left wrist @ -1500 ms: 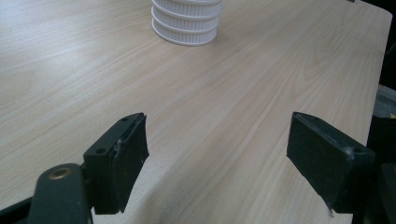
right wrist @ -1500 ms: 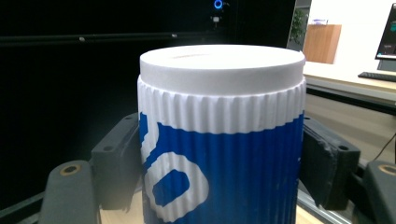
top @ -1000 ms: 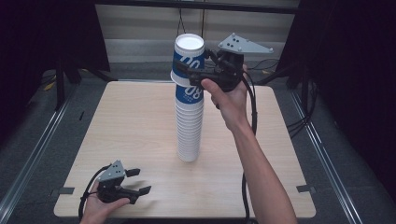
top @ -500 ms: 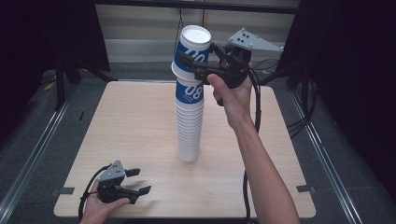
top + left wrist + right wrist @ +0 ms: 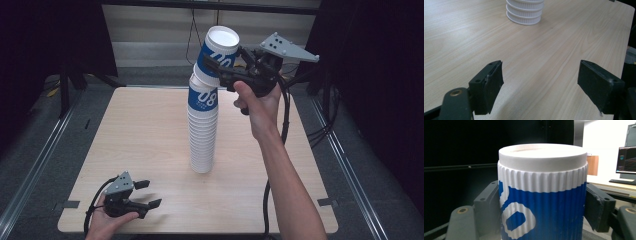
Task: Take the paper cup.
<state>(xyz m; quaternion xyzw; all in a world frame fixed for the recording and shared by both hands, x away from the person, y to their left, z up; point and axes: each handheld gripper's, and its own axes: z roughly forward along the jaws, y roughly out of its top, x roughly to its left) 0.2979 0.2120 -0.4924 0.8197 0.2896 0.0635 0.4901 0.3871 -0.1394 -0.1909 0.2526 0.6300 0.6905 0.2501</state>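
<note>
A tall stack of upside-down white and blue paper cups (image 5: 202, 130) stands in the middle of the wooden table (image 5: 150, 125). My right gripper (image 5: 220, 62) is shut on the top cup (image 5: 218, 52), which is tilted and lifted partly off the stack. In the right gripper view that cup (image 5: 541, 195) sits between both jaws, base up. My left gripper (image 5: 147, 194) rests open near the table's front left edge, held by a hand. In the left gripper view its jaws stand wide apart over bare wood, with the stack's bottom rims (image 5: 525, 11) ahead.
Metal rails (image 5: 35, 165) run along both sides of the table. Cables (image 5: 320, 130) hang off the right side. A monitor (image 5: 626, 157) on a desk shows far off in the right gripper view.
My right gripper has raised the top cup and tipped it to the right, pulling it up off the stack. The left gripper has stayed still.
</note>
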